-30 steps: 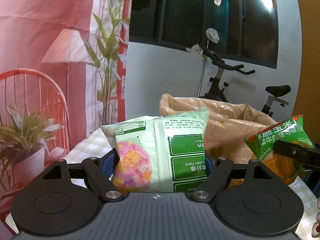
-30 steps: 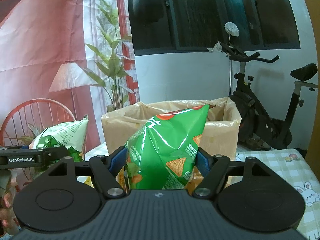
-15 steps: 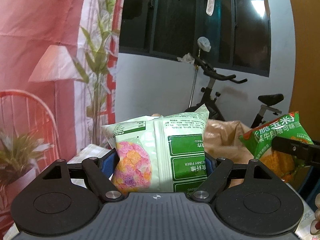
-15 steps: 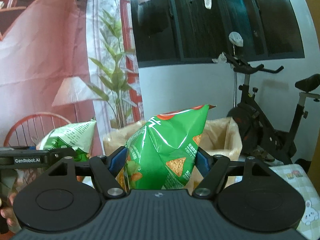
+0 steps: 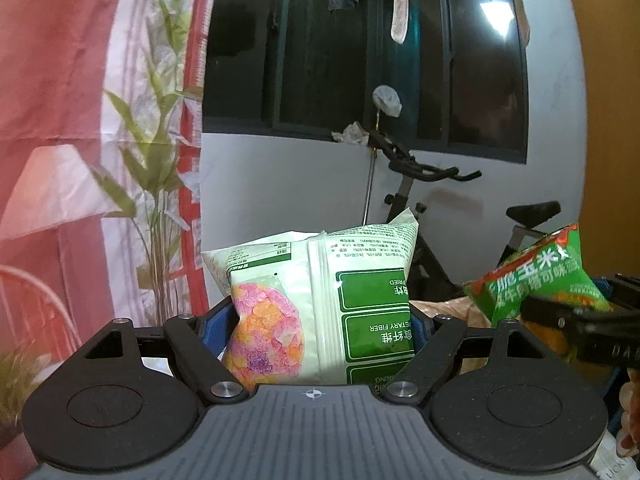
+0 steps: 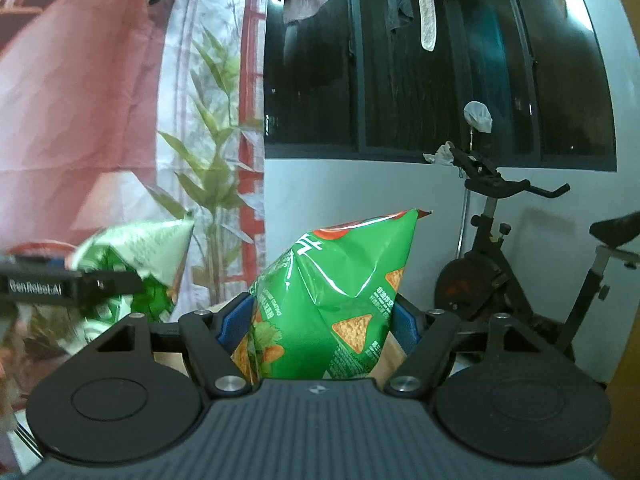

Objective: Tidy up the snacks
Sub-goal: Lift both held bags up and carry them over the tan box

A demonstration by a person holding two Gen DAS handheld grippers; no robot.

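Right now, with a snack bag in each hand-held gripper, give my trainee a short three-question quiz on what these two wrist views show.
1. True or false: the left hand-held gripper is empty.
2. Which bag does the right hand-held gripper grip? A) pale green bag B) bright green chip bag C) brown paper bag
3. Fill in: against the white wall behind both bags stands an exercise ____.

Key
1. False: it is shut on the pale green bag.
2. B: the bright green chip bag, printed with triangular chips.
3. bike
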